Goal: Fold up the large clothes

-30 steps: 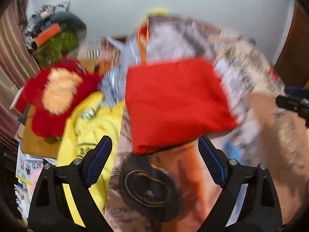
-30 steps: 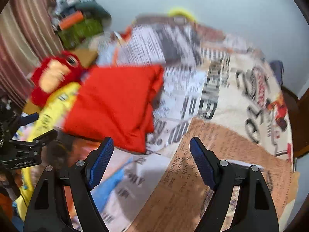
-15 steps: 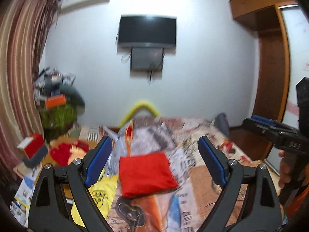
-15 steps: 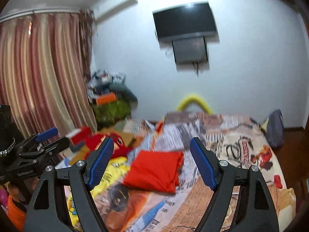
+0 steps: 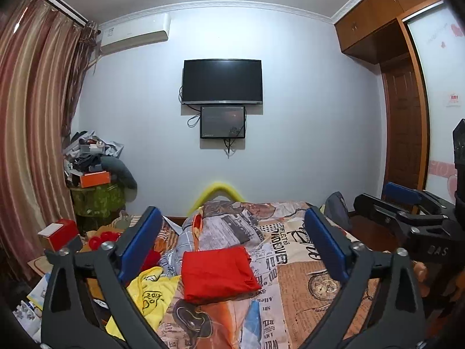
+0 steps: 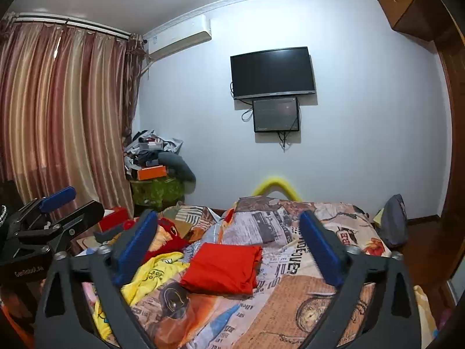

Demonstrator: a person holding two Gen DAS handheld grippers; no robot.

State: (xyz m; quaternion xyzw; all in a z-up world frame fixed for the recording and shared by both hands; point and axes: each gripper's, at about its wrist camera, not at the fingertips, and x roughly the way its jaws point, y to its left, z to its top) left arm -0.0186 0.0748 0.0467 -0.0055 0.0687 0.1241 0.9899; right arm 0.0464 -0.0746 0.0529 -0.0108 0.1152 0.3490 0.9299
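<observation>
A red garment (image 5: 218, 273) lies folded into a neat rectangle on the patterned bedspread (image 5: 302, 288); it also shows in the right wrist view (image 6: 225, 267). My left gripper (image 5: 232, 244) is open and empty, held high and well back from the garment. My right gripper (image 6: 229, 247) is open and empty too, raised and away from the bed. Each gripper shows at the edge of the other's view: the right one (image 5: 407, 212) and the left one (image 6: 55, 218).
A crumpled yellow garment (image 5: 151, 293) and a red plush toy (image 6: 168, 235) lie at the bed's left side. A cluttered stand (image 5: 96, 186) sits by the curtain. A TV (image 5: 222, 81) hangs on the far wall. A wardrobe (image 5: 407, 116) stands at the right.
Both grippers have lifted up and pulled back from the folded red garment, tilting from looking down at the bed to facing the far wall. The garment stays put.
</observation>
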